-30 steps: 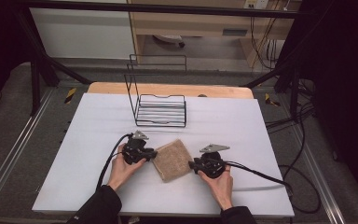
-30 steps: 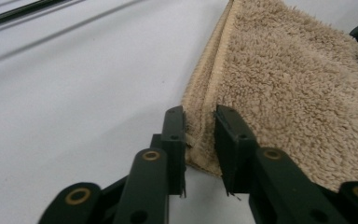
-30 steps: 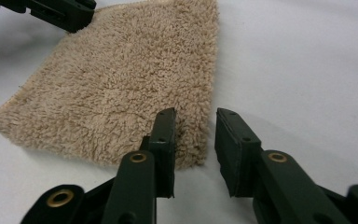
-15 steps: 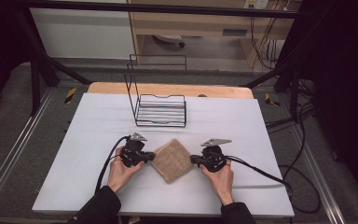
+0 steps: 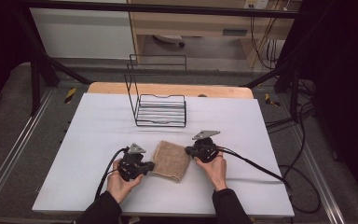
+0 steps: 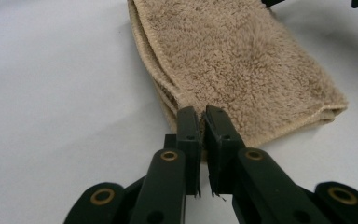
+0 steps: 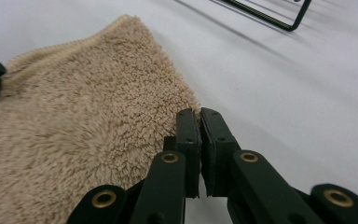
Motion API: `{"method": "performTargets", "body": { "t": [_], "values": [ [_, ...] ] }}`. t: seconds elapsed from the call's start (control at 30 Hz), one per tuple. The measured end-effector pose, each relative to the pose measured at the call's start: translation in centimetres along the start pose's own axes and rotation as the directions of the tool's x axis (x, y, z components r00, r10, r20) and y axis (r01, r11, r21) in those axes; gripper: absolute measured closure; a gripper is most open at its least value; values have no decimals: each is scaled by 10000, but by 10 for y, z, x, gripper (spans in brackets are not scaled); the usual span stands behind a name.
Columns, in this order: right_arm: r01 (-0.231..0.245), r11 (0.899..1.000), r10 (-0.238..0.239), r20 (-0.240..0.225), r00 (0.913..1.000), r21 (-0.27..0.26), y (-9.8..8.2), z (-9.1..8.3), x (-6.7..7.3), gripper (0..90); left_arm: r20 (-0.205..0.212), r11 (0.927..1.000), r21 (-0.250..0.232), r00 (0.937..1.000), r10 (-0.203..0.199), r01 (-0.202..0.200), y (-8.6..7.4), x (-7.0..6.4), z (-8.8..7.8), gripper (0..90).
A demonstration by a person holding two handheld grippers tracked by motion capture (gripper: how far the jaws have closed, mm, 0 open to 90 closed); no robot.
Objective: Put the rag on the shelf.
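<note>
Towel (image 5: pixel 170 161), folded and beige, lying on white table (image 5: pixel 74 140) between the hands, near the front edge. Left gripper (image 6: pixel 201 113) pinched shut on one corner hem; right gripper (image 7: pixel 198 114) nipping only the opposite corner's fluff. Likely to slip free on lifting, letting folds sag open short of wire rack (image 5: pixel 161 110).

White table (image 5: pixel 93 140) on a wooden top (image 5: pixel 168 88), grey floor (image 5: pixel 9 135), black frame posts (image 5: pixel 37 79), cables (image 5: pixel 303 121) — possibly a wooden cabinet (image 5: pixel 191 23) behind
</note>
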State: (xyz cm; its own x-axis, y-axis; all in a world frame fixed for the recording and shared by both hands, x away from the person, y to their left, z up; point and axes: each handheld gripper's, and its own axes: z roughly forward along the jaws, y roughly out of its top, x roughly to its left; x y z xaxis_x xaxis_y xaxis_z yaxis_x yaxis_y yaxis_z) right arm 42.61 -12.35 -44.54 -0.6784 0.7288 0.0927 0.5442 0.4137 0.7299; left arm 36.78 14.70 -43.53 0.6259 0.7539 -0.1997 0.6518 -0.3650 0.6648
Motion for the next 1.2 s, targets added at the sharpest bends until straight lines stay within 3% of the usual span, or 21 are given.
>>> {"method": "performTargets", "body": {
  "t": [0.1,0.2,0.4,0.47,0.57,0.63,0.8,0.93,1.0,1.2],
  "values": [
    [107,9999,-105,121,9999,-114,-1,1,0,836,-8,10000,20,10000,75,-75,0,1,1,823],
    [178,9991,-171,175,9997,-388,0,-7,1,773,-63,9995,-74,9995,300,-301,1,4,-1,722],
    [199,9962,-200,5,9998,-848,2,-33,6,528,-449,9938,-508,9943,966,-988,21,13,-7,447],
    [210,9953,-219,-85,9997,-940,-1,-40,8,453,-553,9929,-564,9933,1015,-1046,29,16,-5,385],
    [-172,9925,140,-267,9995,-1212,-10,-50,5,348,-557,9936,-505,9936,982,-1010,42,20,2,298],
    [-246,9915,225,-180,9996,-1280,-16,-54,2,288,-539,9945,-480,9945,902,-928,49,23,6,262],
    [-554,9917,544,-121,9984,-1158,-34,-63,-4,193,-632,9960,-402,9950,768,-794,66,28,26,301],
    [-834,9884,821,-155,9965,-1269,-46,-67,-6,154,-496,9992,-239,9983,303,-315,74,35,43,397],
    [-928,9878,912,-187,9957,-1250,-47,-68,-6,132,-659,9993,-49,9971,376,-380,76,37,50,448],
    [-1152,9874,1129,-271,9932,-1081,-47,-66,-5,96,-348,9983,399,9984,439,-425,74,39,62,557]
  ]
}}
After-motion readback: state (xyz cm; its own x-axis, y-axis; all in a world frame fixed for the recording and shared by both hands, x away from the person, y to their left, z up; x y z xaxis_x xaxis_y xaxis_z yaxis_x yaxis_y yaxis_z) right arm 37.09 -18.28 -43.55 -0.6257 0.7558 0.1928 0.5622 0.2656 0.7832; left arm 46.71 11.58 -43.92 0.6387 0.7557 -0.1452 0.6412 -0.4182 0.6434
